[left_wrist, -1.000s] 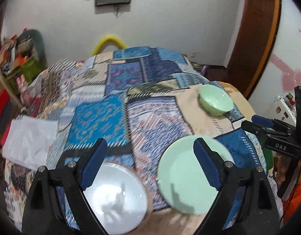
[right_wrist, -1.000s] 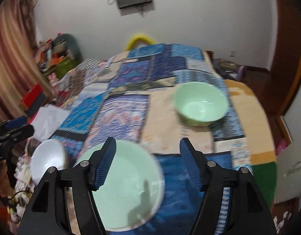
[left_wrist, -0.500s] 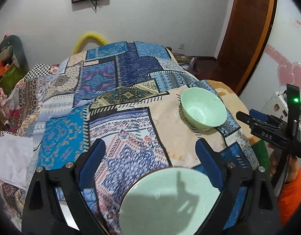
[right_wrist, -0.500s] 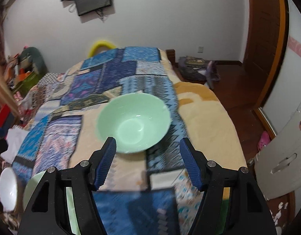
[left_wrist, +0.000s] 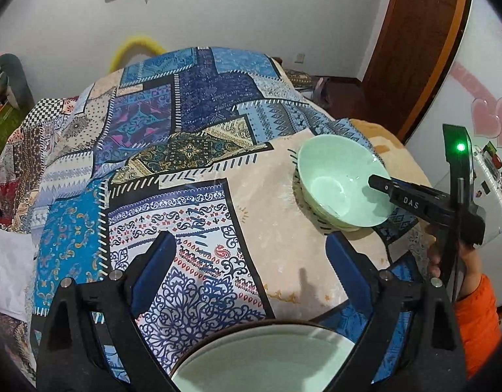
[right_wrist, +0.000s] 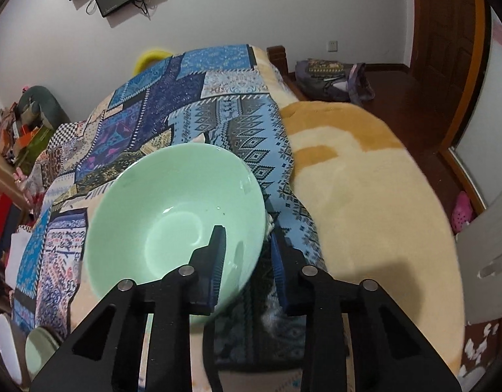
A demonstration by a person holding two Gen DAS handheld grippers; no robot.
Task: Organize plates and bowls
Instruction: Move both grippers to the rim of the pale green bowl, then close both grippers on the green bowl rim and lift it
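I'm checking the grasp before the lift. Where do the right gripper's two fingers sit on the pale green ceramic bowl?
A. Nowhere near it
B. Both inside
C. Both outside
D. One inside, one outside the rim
D: the right gripper straddles the pale green ceramic bowl wall, one finger inside, one outside.

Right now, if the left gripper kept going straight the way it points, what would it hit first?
Probably the patterned bedspread between its open fingers: the left gripper points past the green plate, left of the green bowl. Depth is uncertain.
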